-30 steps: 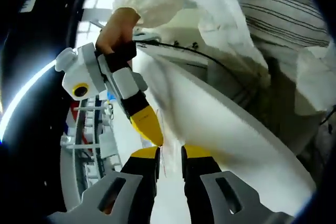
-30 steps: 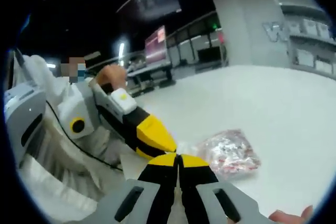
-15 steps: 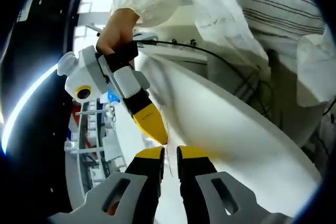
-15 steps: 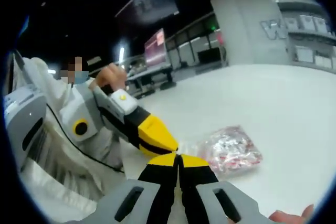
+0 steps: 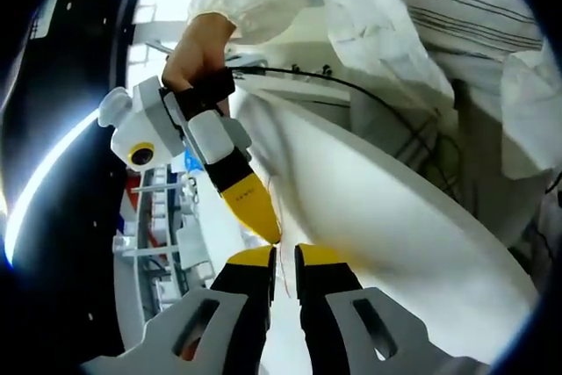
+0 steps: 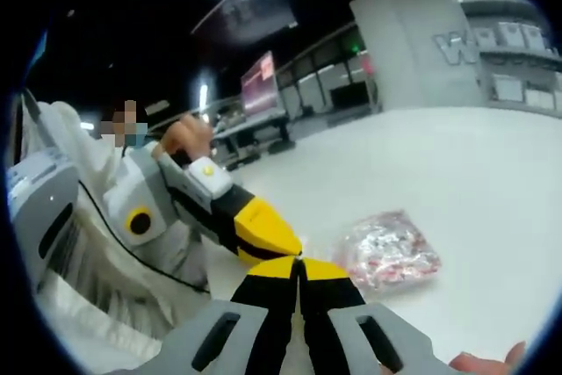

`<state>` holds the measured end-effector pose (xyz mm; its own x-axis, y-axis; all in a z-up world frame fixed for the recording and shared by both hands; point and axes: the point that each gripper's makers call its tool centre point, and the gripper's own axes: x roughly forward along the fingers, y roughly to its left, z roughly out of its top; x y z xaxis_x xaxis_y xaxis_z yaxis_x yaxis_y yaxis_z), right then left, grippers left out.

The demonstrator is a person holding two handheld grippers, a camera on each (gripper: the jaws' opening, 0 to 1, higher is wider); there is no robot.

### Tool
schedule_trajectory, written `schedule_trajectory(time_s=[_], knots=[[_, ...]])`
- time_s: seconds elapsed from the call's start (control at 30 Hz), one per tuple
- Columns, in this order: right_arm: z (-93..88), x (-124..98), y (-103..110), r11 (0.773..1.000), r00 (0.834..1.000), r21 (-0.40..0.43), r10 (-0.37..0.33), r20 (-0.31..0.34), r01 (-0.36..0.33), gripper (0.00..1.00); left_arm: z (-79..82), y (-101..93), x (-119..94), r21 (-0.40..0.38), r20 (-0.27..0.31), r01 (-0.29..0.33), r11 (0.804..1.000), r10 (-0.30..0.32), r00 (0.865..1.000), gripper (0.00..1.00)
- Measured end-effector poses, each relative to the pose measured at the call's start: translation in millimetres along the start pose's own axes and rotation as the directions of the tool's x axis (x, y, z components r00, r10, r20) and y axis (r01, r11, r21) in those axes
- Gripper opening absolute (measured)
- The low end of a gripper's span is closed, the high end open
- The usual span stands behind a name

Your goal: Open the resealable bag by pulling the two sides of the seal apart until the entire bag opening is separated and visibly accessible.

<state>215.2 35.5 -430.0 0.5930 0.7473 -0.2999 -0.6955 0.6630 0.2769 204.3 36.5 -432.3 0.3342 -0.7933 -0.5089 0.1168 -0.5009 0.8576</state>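
A clear resealable bag (image 6: 391,252) with pink and white pieces inside lies on the white table (image 6: 474,173). Its clear top end reaches toward my two grippers, which meet tip to tip. In the right gripper view my right gripper (image 6: 299,263) is shut on the bag's top edge, and the left gripper (image 6: 285,243) comes in from the left and touches it. In the left gripper view my left gripper (image 5: 282,256) is pinched on a thin clear strip of the bag (image 5: 281,280). There the right gripper (image 5: 270,233) comes down from the upper left, held by a hand (image 5: 198,50).
A person in white clothes (image 5: 395,24) stands close behind the table, and a black cable (image 5: 351,90) trails across. Fingers (image 6: 483,362) show at the lower right. Shelving (image 6: 509,50) and a lit screen (image 6: 263,76) stand far behind the table.
Both views have shifted slightly with the hands. The grippers stay tip to tip on the bag's top edge, and the bag lies in about the same place.
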Motion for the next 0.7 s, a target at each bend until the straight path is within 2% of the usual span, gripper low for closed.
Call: schedule_trajectory(time_s=[0.1, 0.37, 0.53, 0.7], knots=[[-1.5, 0.4, 0.5, 1.0, 1.0, -0.003, 0.003, -0.005, -0.003, 0.0, 1.1, 0.0, 0.4, 0.004, 0.003, -0.002, 1.0, 0.002, 1.0, 0.02], [-1.9, -0.4, 0.0, 1.0, 1.0, 0.001, 0.003, -0.001, -0.003, 0.0, 2.2, 0.0, 0.4, 0.022, 0.002, -0.027, 0.999, 0.027, 1.0, 0.01], [0.9, -1.0, -0.3, 1.0, 1.0, 0.012, 0.003, 0.012, -0.003, 0.0, 2.1, 2.8, -1.8, 0.072, -0.005, -0.07, 0.995, 0.07, 0.998, 0.01], [0.0, -1.0, -1.0, 1.0, 1.0, 0.009, -0.003, 0.005, 0.003, 0.0, 0.8, 2.3, -2.2, 0.059, -0.008, -0.088, 0.994, 0.089, 0.996, 0.03]])
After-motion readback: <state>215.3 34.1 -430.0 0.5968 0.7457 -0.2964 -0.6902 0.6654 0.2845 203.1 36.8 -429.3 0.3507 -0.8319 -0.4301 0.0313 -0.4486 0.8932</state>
